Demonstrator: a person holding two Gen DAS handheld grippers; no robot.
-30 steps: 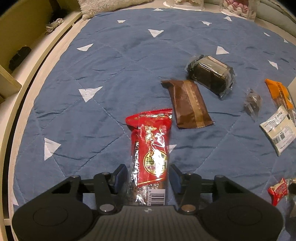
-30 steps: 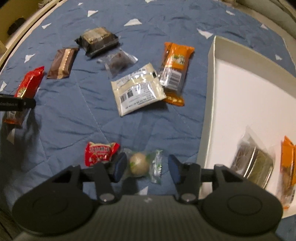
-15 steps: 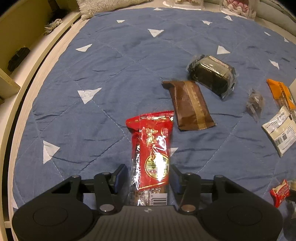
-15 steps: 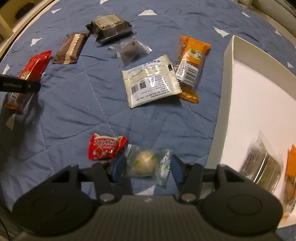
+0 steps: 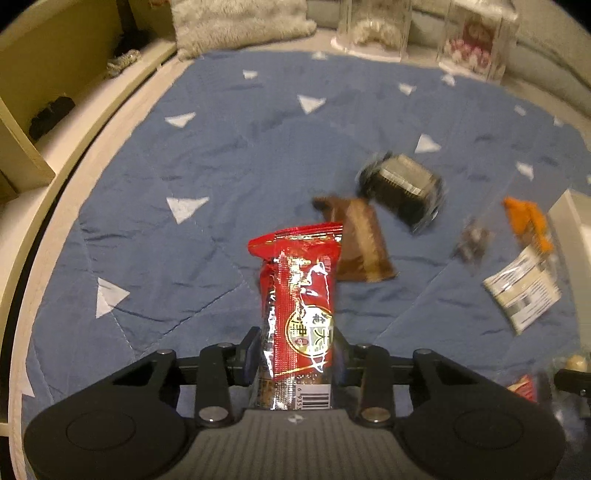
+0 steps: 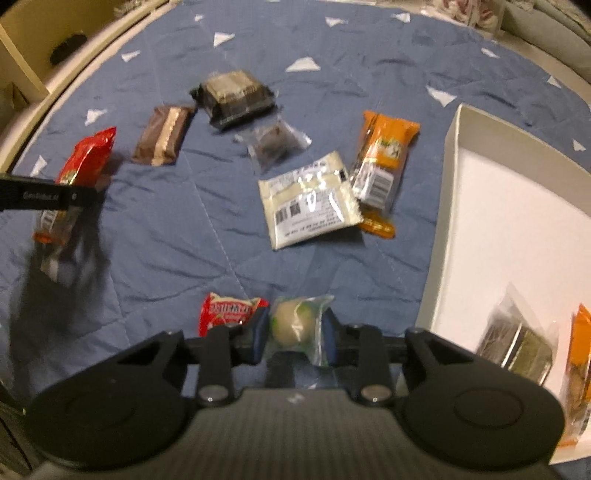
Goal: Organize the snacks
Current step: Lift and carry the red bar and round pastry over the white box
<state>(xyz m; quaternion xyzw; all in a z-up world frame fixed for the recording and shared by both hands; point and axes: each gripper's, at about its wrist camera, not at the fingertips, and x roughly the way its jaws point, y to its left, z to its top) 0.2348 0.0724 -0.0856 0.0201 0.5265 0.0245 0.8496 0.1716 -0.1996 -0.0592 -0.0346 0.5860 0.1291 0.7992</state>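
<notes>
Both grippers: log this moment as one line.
left gripper: closing on red snack packet | right gripper: shut on round green-wrapped snack | white box: two snacks inside | blue quilt: six loose

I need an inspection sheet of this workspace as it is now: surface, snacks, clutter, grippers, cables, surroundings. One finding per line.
Surface: blue quilt with white triangles, wrinkled.
Job's things: long red snack pack in the left gripper; round snack in clear wrap in the right gripper; small red candy, brown bar, dark cake pack, white sachet and orange pack loose on the quilt; white box already holds two packs.
Clutter: nothing seen.
Grippers: left gripper closing on the red pack; right gripper shut on the round snack.
Cables: nothing seen.
Surroundings: fluffy cushion, wooden shelf.
</notes>
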